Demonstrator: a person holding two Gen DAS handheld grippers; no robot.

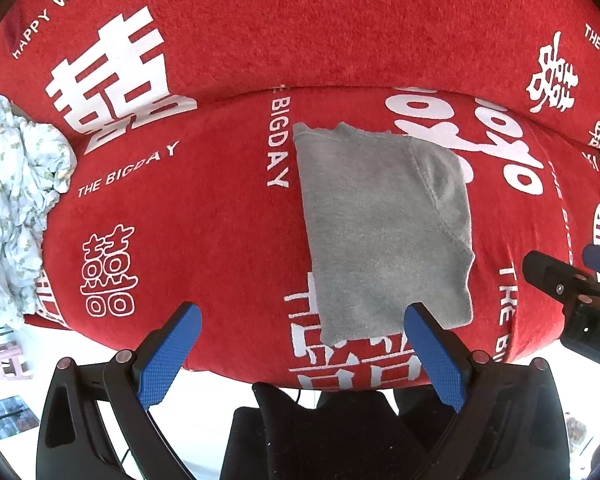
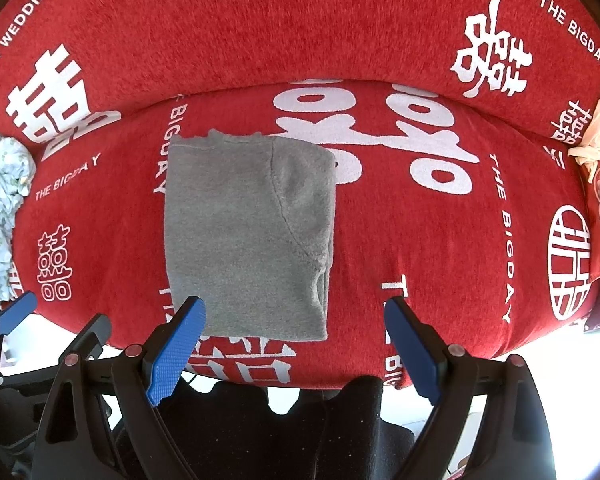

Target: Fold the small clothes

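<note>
Grey folded garment (image 2: 248,236) lies lengthwise away from both empty, wide-spread jaws.

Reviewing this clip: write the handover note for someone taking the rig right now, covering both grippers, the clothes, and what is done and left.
Left gripper: jaws open, empty, above the sofa's front edge.
Right gripper: jaws open, empty, beside it.
Grey garment: lies folded into a flat rectangle on the red sofa cover; looks done.
Floral cloth: crumpled at the cover's left end, apparently not yet folded.
Cream cloth: bunched at the right end; unclear whether it belongs to the job.
</note>
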